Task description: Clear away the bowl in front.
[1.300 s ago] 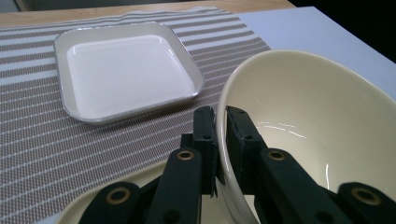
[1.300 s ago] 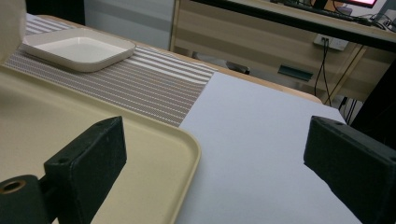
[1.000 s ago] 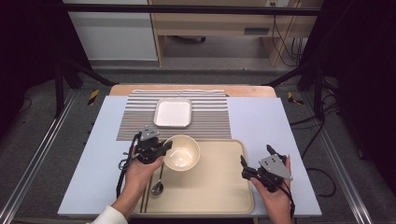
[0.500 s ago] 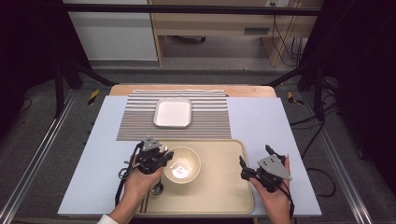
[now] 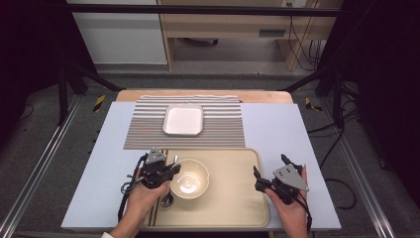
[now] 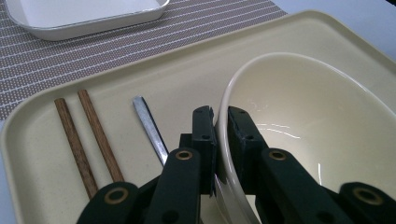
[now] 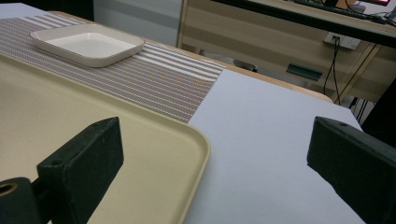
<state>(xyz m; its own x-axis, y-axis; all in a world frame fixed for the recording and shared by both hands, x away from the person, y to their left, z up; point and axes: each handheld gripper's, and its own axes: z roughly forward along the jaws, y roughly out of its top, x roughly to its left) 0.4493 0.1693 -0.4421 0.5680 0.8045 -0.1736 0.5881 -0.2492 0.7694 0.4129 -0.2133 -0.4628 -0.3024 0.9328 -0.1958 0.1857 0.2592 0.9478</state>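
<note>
Starting at the left of the high view, a person's left hand [image 5: 143,196] holds the left gripper [image 5: 171,174] over the left part of a beige rectangular plastic tray [image 5: 233,198], which lies on a pale blue mat [image 5: 272,129] covering the table. In the left gripper view its two black jaws stand nearly together, one inside and one outside the rim, pinching the near left wall of a cream round ceramic bowl [image 6: 308,121]. That bowl sits in the left half of the tray and looks tilted in the grip. Just left of the bowl, on the tray floor, lie a pair of brown wooden chopsticks [image 6: 86,137] side by side, and beside them a metal spoon [image 6: 150,128], whose handle runs under the gripper. Beyond the tray, a grey and white striped placemat [image 5: 143,129] carries a white square shallow dish [image 5: 183,120], well apart from the bowl. Toward the right, the tray's right half is bare. At the tray's right edge the person's right hand [image 5: 292,210] holds the right gripper [image 5: 270,171]; its jaws stand wide apart with nothing between them, hanging over the tray's right rim and the blue mat.
</note>
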